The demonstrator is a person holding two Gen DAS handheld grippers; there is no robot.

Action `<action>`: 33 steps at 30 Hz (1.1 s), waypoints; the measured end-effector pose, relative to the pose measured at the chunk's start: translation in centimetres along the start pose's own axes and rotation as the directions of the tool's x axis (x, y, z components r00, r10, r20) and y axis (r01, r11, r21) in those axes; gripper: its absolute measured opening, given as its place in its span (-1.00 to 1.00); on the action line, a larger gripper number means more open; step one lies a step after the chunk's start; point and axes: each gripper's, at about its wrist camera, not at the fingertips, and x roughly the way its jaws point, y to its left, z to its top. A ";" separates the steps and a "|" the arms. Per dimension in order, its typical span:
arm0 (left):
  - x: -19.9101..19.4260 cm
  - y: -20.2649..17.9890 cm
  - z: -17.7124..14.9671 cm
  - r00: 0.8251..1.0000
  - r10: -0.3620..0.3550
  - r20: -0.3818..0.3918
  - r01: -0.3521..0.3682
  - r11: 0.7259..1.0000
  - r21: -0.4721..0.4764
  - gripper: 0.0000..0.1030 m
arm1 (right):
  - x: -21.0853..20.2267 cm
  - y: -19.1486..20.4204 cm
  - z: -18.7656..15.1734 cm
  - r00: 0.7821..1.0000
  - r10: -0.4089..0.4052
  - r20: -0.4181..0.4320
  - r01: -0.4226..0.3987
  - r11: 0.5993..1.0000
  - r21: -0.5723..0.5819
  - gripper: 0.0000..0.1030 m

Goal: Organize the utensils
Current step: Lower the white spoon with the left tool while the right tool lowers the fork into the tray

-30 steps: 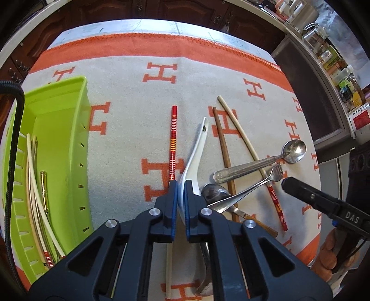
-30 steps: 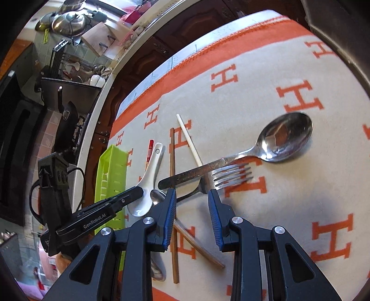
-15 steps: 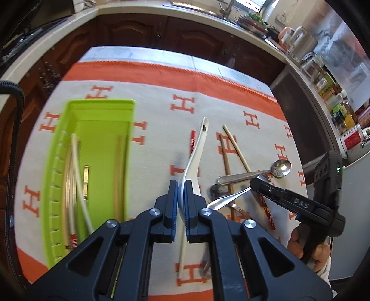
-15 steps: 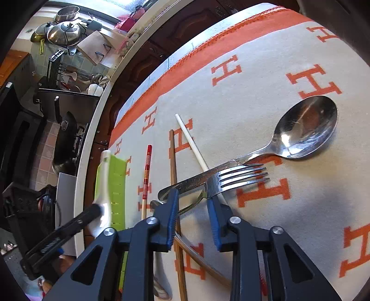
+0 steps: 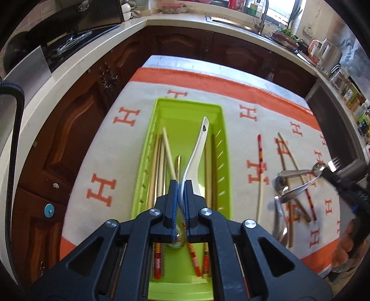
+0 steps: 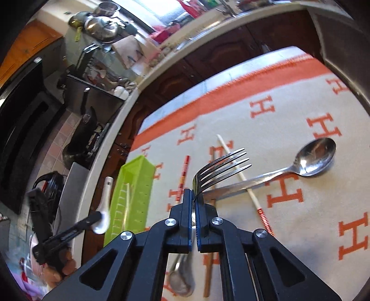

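My left gripper [image 5: 181,185] is shut on a white ceramic soup spoon [image 5: 196,150] and holds it over the lime-green utensil tray [image 5: 222,148], which has several chopsticks lying in it. My right gripper [image 6: 194,196] is shut on a metal fork [image 6: 219,171], lifted off the cloth with its tines pointing up and right. On the cloth lie a large steel spoon [image 6: 309,159], a white chopstick with a red end [image 6: 242,178], a red striped chopstick [image 6: 182,178] and brown chopsticks [image 5: 284,159]. The right wrist view also shows the left gripper [image 6: 99,217] with the white spoon [image 6: 105,206] beside the tray [image 6: 134,196].
The white cloth with orange H letters [image 5: 124,115] covers the table; its near edge is by my hands. Another steel spoon [image 6: 182,277] lies under my right gripper. Dark wooden cabinets and a worktop [image 5: 185,18] surround the table. A person's hand [image 5: 346,243] holds the right gripper.
My left gripper carried the white spoon left from the pile to over the green tray. My right gripper closed on the fork and raised it off the cloth.
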 end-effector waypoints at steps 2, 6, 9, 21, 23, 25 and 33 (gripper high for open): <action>0.7 0.5 -0.8 1.000 -0.001 -0.021 0.001 1.000 -0.004 -0.94 | -0.7 1.9 0.0 1.000 0.005 0.014 -0.005 0.999 -0.040 -0.95; 2.0 1.2 -2.4 0.998 -0.014 -0.055 0.014 1.000 0.001 -0.94 | -1.7 5.8 -0.1 0.999 0.031 0.011 -0.030 0.993 -0.118 -0.95; 1.9 2.0 -3.2 0.998 -0.024 -0.052 0.023 1.000 -0.010 -0.91 | -2.1 9.1 -0.7 0.999 0.042 -0.010 -0.043 0.980 -0.193 -0.95; 0.0 4.2 -4.7 0.992 -0.126 -0.024 0.126 0.992 0.003 -0.84 | 0.6 19.5 -5.6 0.987 -0.024 -0.160 -0.048 0.903 -0.428 -0.95; -0.1 3.9 -5.1 0.988 -0.151 -0.031 0.152 0.988 0.024 -0.75 | 1.8 20.2 -6.2 0.981 -0.048 -0.185 -0.042 0.890 -0.454 -0.95; -0.5 3.8 -5.3 0.985 -0.173 -0.024 0.173 0.984 0.036 -0.65 | 3.5 21.0 -6.9 0.973 -0.079 -0.215 -0.036 0.875 -0.483 -0.95; -2.4 6.1 -4.5 0.985 -0.157 0.071 0.157 0.988 0.002 -0.51 | 9.4 22.6 -8.7 0.930 -0.183 -0.319 -0.023 0.837 -0.546 -0.95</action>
